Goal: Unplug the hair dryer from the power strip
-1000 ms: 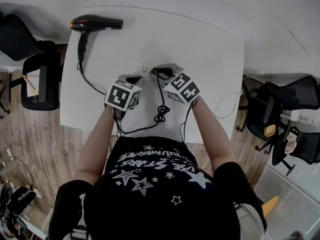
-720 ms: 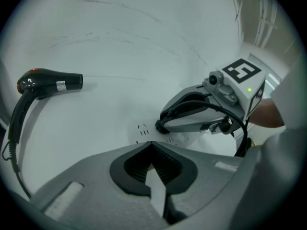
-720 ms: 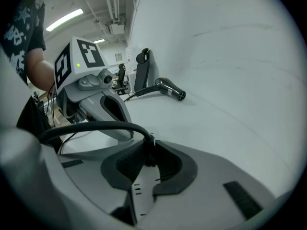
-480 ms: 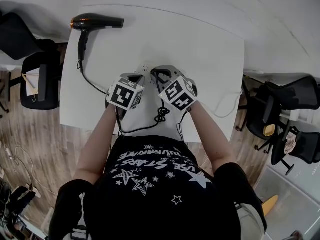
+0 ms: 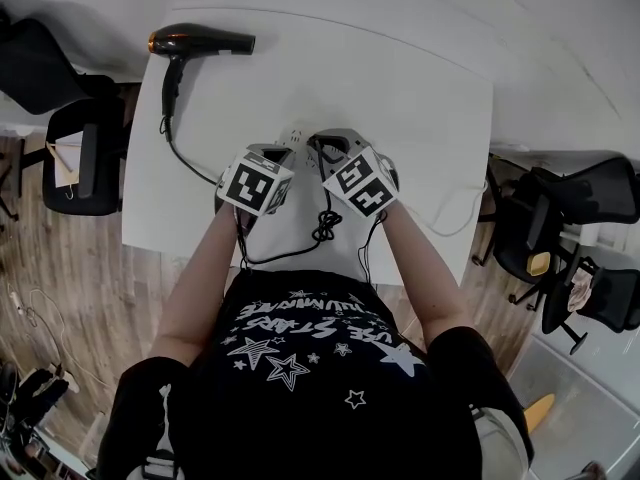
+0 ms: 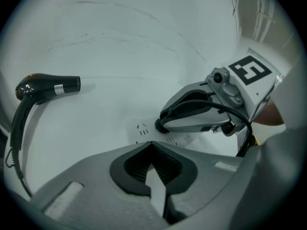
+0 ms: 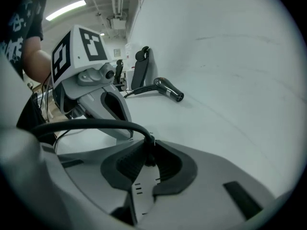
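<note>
The right hand-held gripper [image 5: 322, 148] rolls a little about the plug [image 7: 147, 150]. Its marker cube [image 5: 360, 181] dips toward the person half a second ago, then swings partway back, so it now shows at a different tilt than a second ago.

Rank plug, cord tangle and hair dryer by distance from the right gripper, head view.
1. Plug, clamped in the jaws of the right gripper.
2. Cord tangle, behind it, near the table front edge.
3. Hair dryer, far-left corner.
</note>
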Demonstrator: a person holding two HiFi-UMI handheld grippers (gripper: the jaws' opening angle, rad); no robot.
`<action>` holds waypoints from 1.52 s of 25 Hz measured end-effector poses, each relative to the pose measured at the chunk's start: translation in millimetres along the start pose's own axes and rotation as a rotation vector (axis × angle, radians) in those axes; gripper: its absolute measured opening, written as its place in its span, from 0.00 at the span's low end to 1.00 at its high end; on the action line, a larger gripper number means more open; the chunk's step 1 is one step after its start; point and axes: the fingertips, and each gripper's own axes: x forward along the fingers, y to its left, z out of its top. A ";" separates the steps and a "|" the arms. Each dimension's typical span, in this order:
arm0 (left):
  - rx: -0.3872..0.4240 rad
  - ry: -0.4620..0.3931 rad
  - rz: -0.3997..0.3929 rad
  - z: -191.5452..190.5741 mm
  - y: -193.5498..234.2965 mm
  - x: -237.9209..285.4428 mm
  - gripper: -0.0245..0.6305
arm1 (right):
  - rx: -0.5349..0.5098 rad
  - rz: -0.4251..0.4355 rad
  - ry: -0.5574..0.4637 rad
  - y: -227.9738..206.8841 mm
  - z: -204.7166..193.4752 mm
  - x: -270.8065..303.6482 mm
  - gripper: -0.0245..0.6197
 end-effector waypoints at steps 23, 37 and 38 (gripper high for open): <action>-0.035 -0.023 -0.003 0.3 1.5 0.4 0.05 | -0.027 -0.014 -0.022 0.6 -1.3 -3.4 0.13; -0.037 -0.036 -0.013 1.2 1.6 -1.3 0.05 | 0.038 -0.046 -0.127 -8.4 15.2 -23.4 0.13; -0.035 -0.038 -0.012 0.8 1.4 -0.9 0.05 | 0.033 -0.044 -0.123 -6.8 15.4 -24.5 0.13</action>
